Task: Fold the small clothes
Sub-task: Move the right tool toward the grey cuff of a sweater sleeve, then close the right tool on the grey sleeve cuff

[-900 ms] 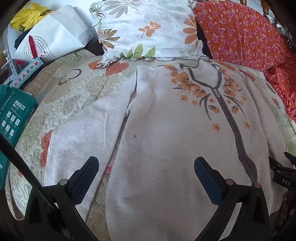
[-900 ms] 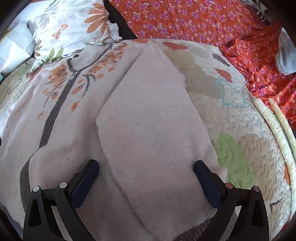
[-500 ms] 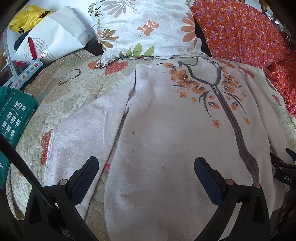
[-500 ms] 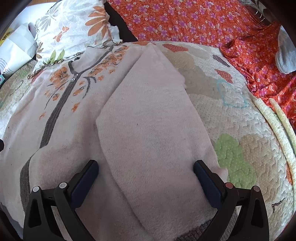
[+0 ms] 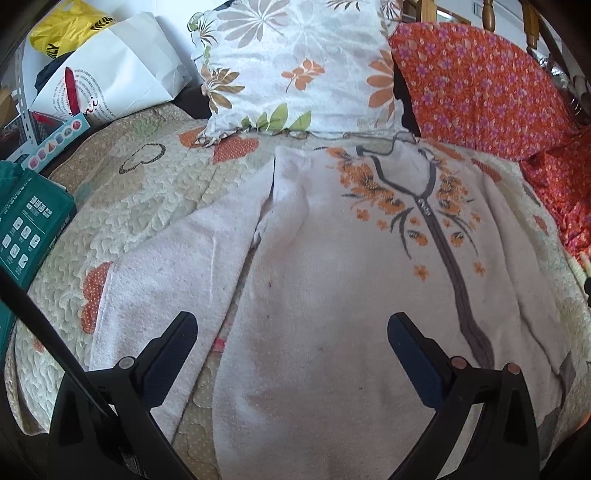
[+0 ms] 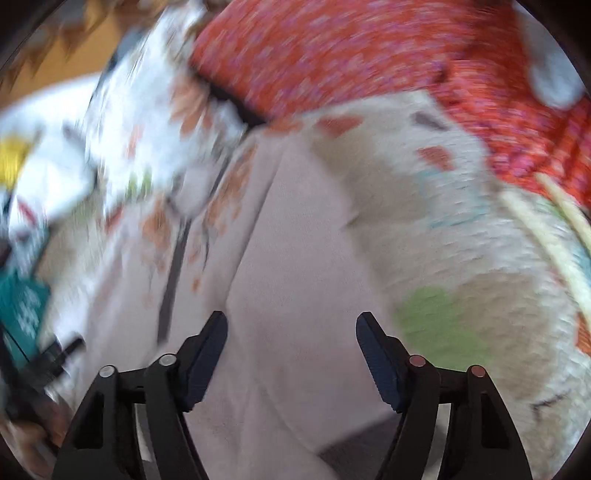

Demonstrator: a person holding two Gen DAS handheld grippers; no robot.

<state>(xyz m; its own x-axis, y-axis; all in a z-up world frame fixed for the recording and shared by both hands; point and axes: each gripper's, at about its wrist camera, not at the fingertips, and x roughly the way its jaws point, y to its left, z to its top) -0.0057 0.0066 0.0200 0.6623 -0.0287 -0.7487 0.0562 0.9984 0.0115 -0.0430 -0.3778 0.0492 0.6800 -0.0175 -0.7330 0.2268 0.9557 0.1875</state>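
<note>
A pale pink zip-up sweater [image 5: 332, 280] with orange flower embroidery and a grey zipper lies flat on the quilted bed, neck away from me. Its left sleeve [image 5: 166, 280] spreads out to the left. My left gripper [image 5: 291, 339] is open and empty, hovering over the lower body of the sweater. In the blurred right wrist view, the right sleeve [image 6: 295, 295] lies folded over the sweater's body. My right gripper [image 6: 291, 343] is open and empty above that sleeve, its jaws closer together than before.
A floral pillow [image 5: 295, 66] sits past the collar, an orange flowered pillow [image 5: 480, 81] to its right. A white paper bag [image 5: 110, 74], a yellow bag [image 5: 62, 29] and a green box [image 5: 26, 229] lie at the left. The quilt [image 6: 461, 258] extends right of the sleeve.
The right gripper has swung quickly, blurring its view and tilting it, and its jaws have narrowed. The left gripper has drifted slightly; the sweater lies as before.
</note>
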